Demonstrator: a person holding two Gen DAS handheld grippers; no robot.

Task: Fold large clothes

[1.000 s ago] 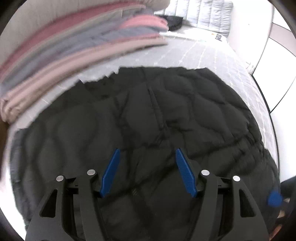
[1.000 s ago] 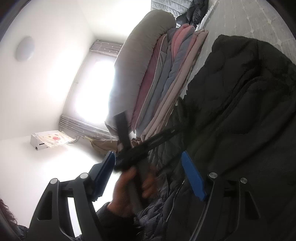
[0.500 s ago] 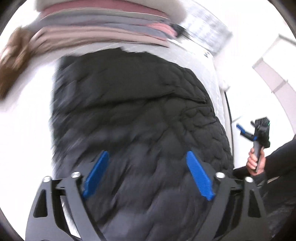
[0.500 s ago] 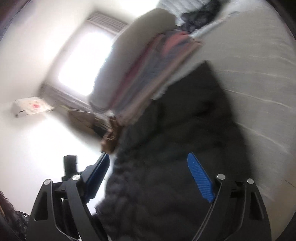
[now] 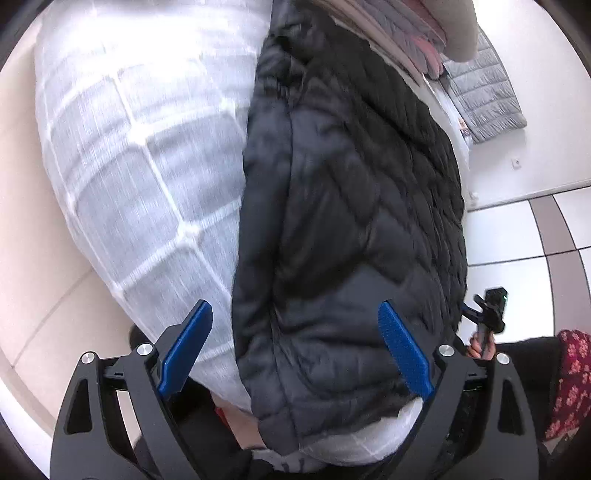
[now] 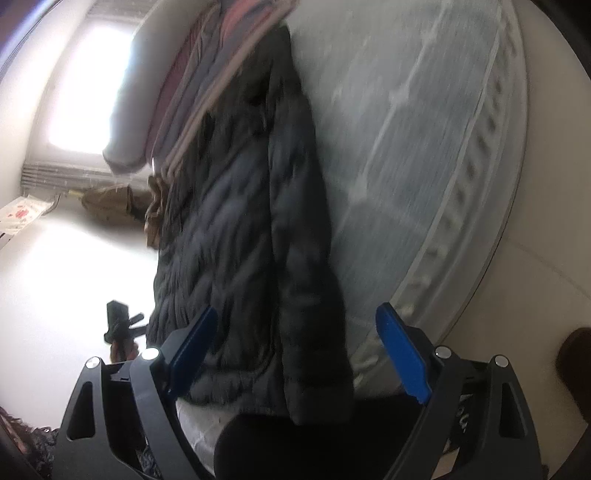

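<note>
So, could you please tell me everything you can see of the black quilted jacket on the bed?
The black quilted jacket is a puffy coat with diamond-stitched padding and a slightly shiny shell. It lies folded lengthwise into a long, narrow strip on the grey-and-white checked bedcover. Its far end reaches the stack of folded clothes, and its near hem lies near the bed's edge. Neither hand-held gripper touches it; both are open.
</note>
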